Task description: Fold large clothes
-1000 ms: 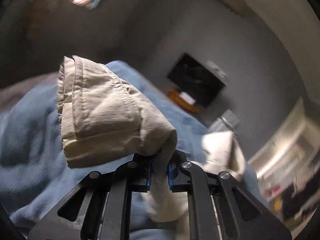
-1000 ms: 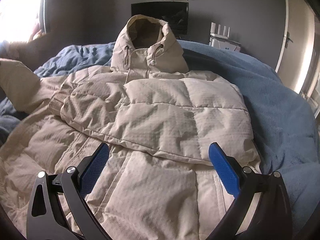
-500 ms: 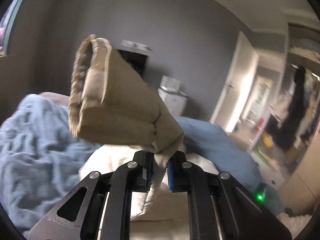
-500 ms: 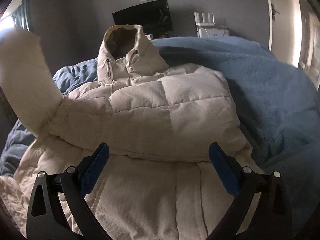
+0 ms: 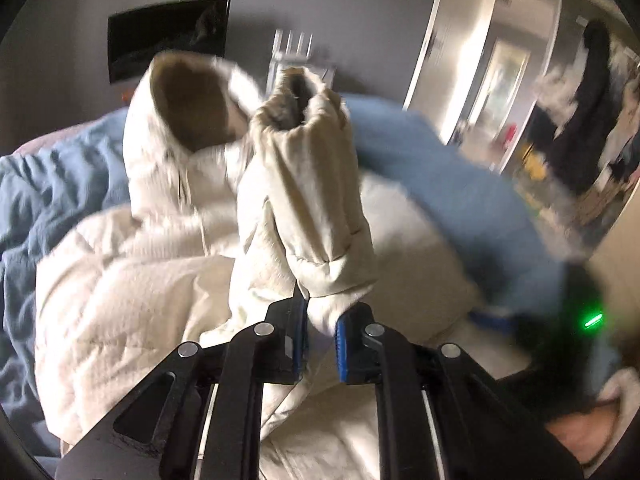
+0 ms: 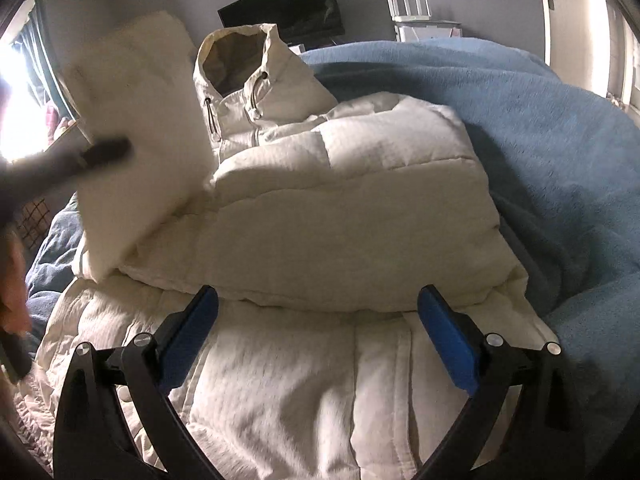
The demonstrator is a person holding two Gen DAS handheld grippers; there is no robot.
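A cream puffer jacket (image 6: 344,200) lies on a blue bedspread (image 6: 560,128), its hood (image 6: 248,64) at the far end and one sleeve folded across the chest. My left gripper (image 5: 320,340) is shut on the other sleeve (image 5: 308,208), whose cuff points up and away above the jacket's body (image 5: 132,292). In the right wrist view that lifted sleeve (image 6: 140,136) hangs at the left with the left gripper (image 6: 100,152) blurred beside it. My right gripper (image 6: 318,340) hovers open above the jacket's lower half with nothing between its fingers.
A dark screen (image 6: 284,4) hangs on the grey wall behind the bed, beside a white router (image 6: 412,8) on a unit. A bright window (image 6: 20,120) is at the left. A doorway (image 5: 492,80) opens to the right, and the right gripper's green light (image 5: 594,318) shows there.
The left gripper swung the held sleeve from the left side of the bed in over the jacket's body, rolling as it went. The right gripper shifted slightly and stayed open.
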